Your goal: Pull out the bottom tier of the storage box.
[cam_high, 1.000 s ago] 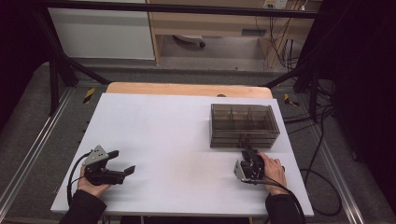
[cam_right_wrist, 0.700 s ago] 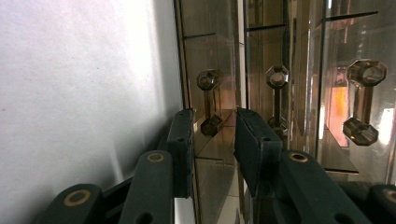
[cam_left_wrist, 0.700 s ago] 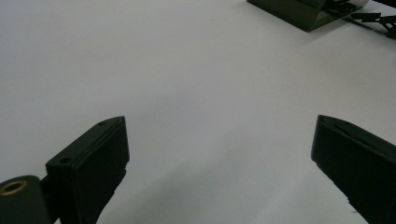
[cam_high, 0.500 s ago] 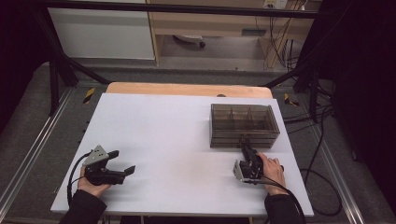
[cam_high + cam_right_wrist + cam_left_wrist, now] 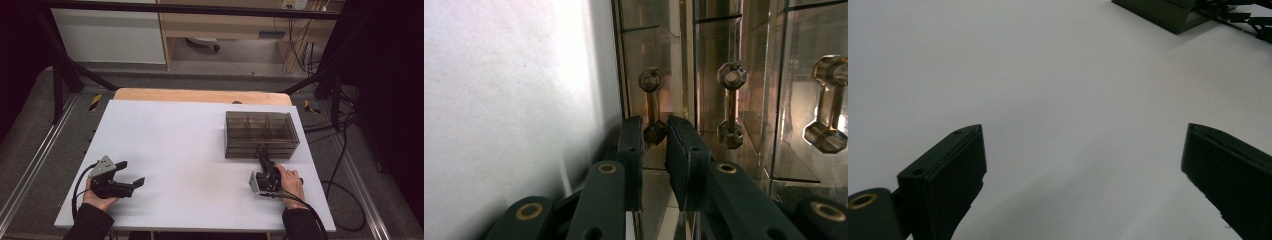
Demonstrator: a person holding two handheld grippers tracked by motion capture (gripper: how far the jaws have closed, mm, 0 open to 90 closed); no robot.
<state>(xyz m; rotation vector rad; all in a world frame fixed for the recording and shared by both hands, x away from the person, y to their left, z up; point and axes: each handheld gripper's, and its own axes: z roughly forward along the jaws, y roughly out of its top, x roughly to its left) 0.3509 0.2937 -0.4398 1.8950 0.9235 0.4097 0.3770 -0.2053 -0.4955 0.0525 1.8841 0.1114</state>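
- The right tongs (image 5: 262,161) sit at the near face of the smoky clear drawer box (image 5: 260,132), which stands on the right half of the white table (image 5: 190,150), toward its far side
- In the right gripper view the right tongs (image 5: 655,135) are nearly closed around the lower end of a small brass-coloured handle (image 5: 651,105); the jaws stand on either side of the knob, though I cannot tell whether they actually press it
- That handle is one of three on the box front; a second handle (image 5: 730,105) is just beside it and a third handle (image 5: 826,102) is farther along
- The person's right hand (image 5: 287,182) holds this gripper low over the table, just in front of the box
- The left tongs (image 5: 129,174) are wide open, held by the left hand (image 5: 97,192) near the front left corner of the table, well apart from the box
- In the left gripper view the left tongs (image 5: 1083,165) gape over bare white table, with a corner of the box (image 5: 1163,12) far off at the top
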